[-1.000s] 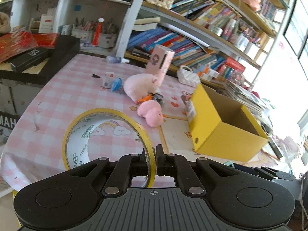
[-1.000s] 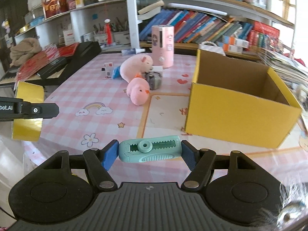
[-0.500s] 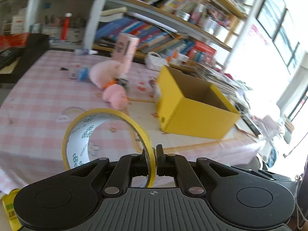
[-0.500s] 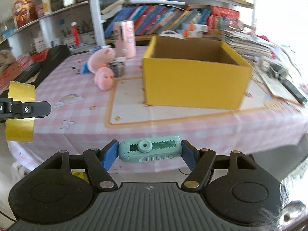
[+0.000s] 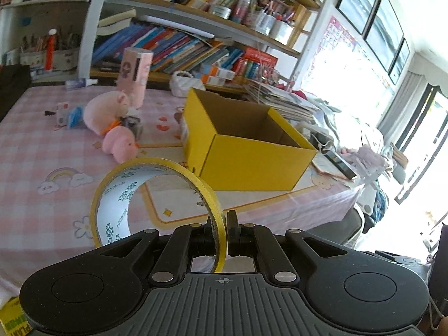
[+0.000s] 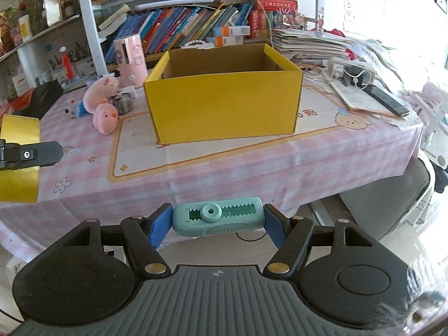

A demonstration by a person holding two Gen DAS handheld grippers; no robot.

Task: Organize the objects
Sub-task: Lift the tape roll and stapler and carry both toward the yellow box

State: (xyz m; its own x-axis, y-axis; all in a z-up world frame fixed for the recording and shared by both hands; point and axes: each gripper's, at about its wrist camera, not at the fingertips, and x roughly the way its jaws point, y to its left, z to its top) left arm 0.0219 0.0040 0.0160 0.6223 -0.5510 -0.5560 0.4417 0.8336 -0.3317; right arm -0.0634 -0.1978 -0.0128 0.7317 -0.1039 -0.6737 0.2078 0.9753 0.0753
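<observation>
Two grippers are carrying loads: left gripper (image 5: 221, 233) jaws are pinching the yellow tape roll (image 5: 156, 204); right gripper (image 6: 217, 225) jaws are clamping the teal plastic cutter (image 6: 218, 219) endwise. Open yellow cardboard box (image 6: 224, 103), at 12 o'clock on the tabletop (image 6: 252, 165), is the probable destination.

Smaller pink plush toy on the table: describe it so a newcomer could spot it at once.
Find the open yellow box on the pink checked tablecloth. To its left lies a cluster of small items, and the smaller pink plush toy sits at the near edge of that cluster. It is rounder and deeper pink than the larger, paler plush toy behind it, with an orange mark on its face.
</observation>
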